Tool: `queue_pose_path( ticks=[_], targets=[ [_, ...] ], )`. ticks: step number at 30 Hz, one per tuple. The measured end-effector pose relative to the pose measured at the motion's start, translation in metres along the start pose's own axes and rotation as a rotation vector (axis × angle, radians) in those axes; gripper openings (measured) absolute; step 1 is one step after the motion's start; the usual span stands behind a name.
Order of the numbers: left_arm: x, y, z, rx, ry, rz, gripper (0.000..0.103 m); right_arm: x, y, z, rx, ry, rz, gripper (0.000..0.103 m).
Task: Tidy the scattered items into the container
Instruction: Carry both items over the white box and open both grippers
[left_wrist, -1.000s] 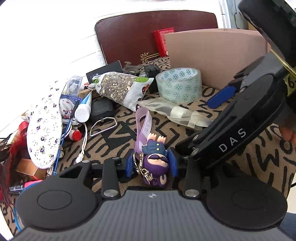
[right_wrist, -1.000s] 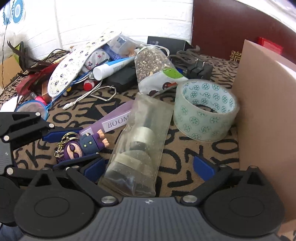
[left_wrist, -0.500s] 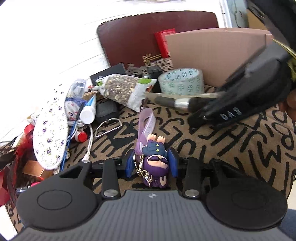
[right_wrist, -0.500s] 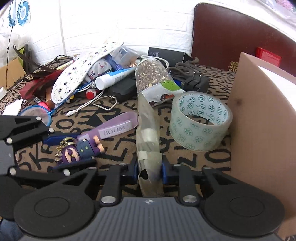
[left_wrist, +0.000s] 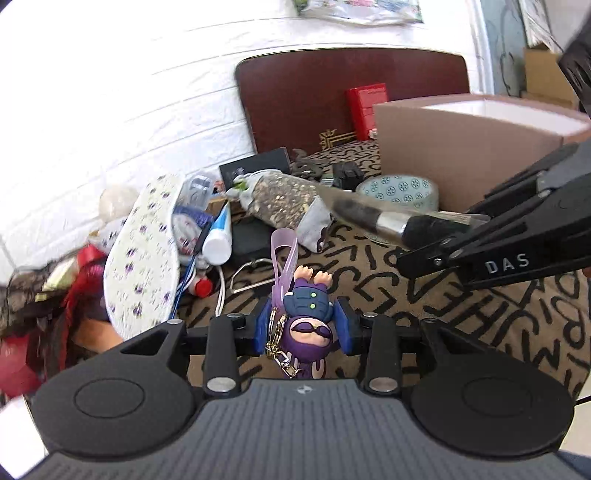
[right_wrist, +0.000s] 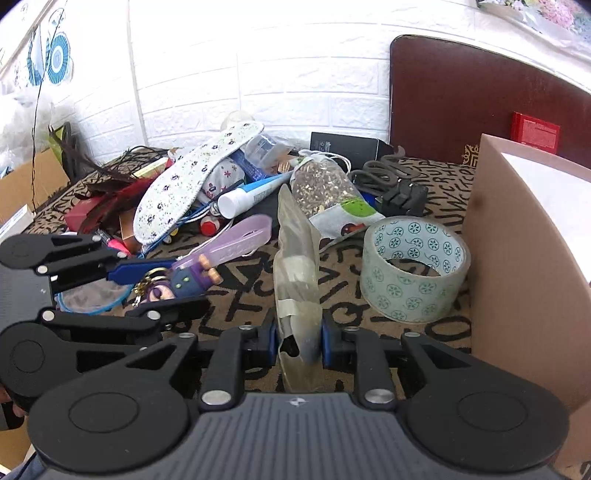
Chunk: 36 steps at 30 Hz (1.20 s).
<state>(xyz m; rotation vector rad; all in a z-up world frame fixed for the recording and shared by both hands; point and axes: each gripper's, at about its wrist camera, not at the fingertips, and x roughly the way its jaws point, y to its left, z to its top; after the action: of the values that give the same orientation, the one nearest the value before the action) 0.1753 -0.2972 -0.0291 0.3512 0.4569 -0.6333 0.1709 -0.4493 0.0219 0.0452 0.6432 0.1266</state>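
Observation:
My left gripper is shut on a purple figure keychain with a lilac strap, lifted off the patterned cloth; it also shows in the right wrist view. My right gripper is shut on a bagged makeup brush, held above the cloth; in the left wrist view the brush sticks out leftward. The pink cardboard box stands to the right, open top, also in the left wrist view.
A roll of patterned tape sits beside the box. A pile at the back left holds a floral insole, a white-and-blue tube, a seed pouch, black boxes and a charger. A dark red chair back stands behind.
My right gripper closed on the bagged brush and lifted it off the cloth. My left gripper rose with the keychain; its strap now hangs free.

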Motion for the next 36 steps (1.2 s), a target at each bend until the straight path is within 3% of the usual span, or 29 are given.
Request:
queue_pose_path(
  ticks=[5, 11, 19, 23, 28, 31, 33, 36],
  targets=[
    [-0.005, -0.002, 0.021, 0.001, -0.019, 0.009, 0.036, -0.019, -0.001, 0.01, 0.01, -0.064, 0.008, 0.02],
    [-0.006, -0.022, 0.073, 0.028, -0.1, -0.019, 0.036, -0.06, -0.017, 0.037, 0.02, -0.178, -0.017, 0.02],
    [0.013, -0.087, 0.158, 0.101, -0.219, -0.1, 0.036, -0.108, -0.086, 0.047, 0.068, -0.262, -0.209, 0.02],
    [0.034, -0.122, 0.182, 0.119, -0.201, -0.147, 0.036, -0.119, -0.128, 0.038, 0.124, -0.245, -0.295, 0.02],
    [0.061, -0.155, 0.189, 0.126, -0.126, -0.118, 0.036, -0.109, -0.16, 0.025, 0.189, -0.192, -0.353, 0.02],
    [0.069, -0.159, 0.186, 0.08, -0.071, -0.084, 0.043, -0.103, -0.167, 0.016, 0.218, -0.172, -0.362, 0.022],
    [0.071, -0.158, 0.185, 0.066, -0.058, -0.039, 0.063, -0.101, -0.168, 0.012, 0.233, -0.155, -0.369, 0.025],
    [0.071, -0.152, 0.188, 0.032, -0.04, 0.02, 0.077, -0.099, -0.17, 0.006, 0.262, -0.15, -0.377, 0.029]
  ],
)
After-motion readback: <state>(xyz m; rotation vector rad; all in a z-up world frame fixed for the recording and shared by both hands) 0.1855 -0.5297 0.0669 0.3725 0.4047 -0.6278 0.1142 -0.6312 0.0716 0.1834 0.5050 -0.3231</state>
